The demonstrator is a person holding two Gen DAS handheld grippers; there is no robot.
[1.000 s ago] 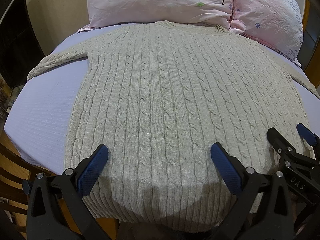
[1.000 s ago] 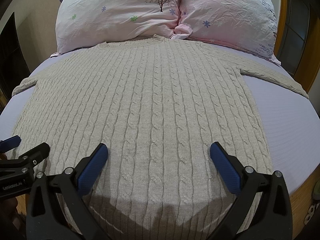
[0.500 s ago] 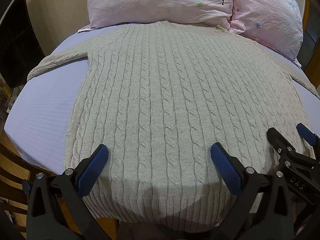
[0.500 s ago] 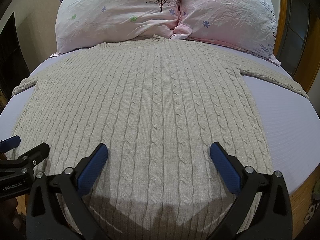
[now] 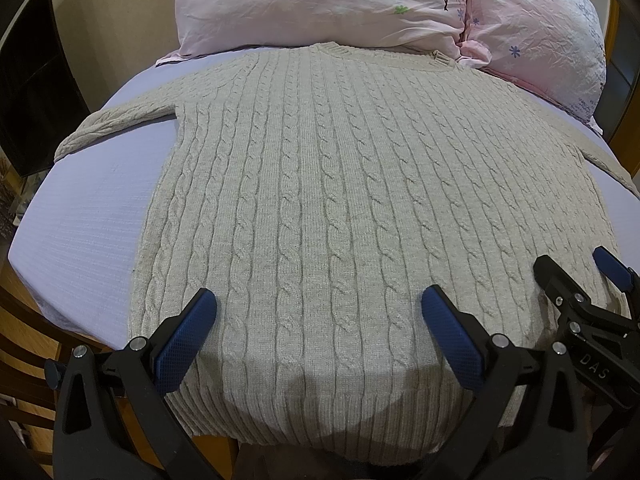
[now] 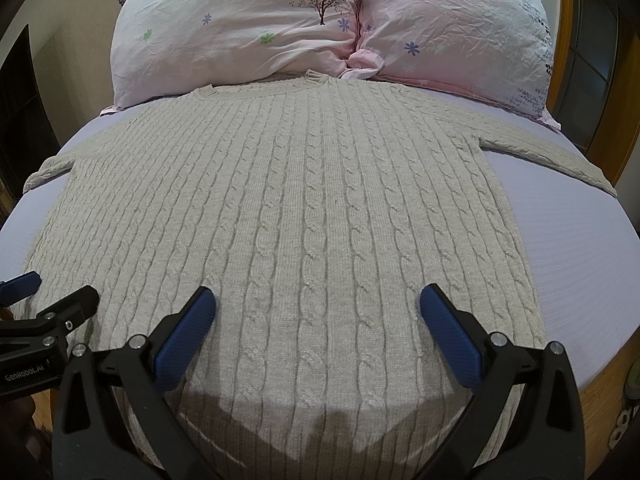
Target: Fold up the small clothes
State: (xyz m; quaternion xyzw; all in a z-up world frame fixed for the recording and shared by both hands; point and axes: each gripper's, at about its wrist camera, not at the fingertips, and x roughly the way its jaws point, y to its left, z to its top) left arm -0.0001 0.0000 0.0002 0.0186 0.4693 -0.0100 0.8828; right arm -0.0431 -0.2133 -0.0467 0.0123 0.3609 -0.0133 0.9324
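A beige cable-knit sweater [image 5: 340, 200] lies flat on the bed, collar toward the pillows, both sleeves spread out sideways; it also fills the right wrist view [image 6: 304, 220]. My left gripper [image 5: 318, 304] is open and empty, hovering over the hem on the sweater's left half. My right gripper [image 6: 316, 304] is open and empty over the hem on the right half. Each gripper shows at the edge of the other's view: the right one [image 5: 576, 272] and the left one [image 6: 56, 288].
The bed has a lavender sheet [image 5: 88, 216] with bare areas on both sides of the sweater [image 6: 580, 248]. Two pink floral pillows [image 6: 248, 32] [image 6: 460, 28] lie at the head. A wooden bed frame [image 6: 600, 396] edges the mattress.
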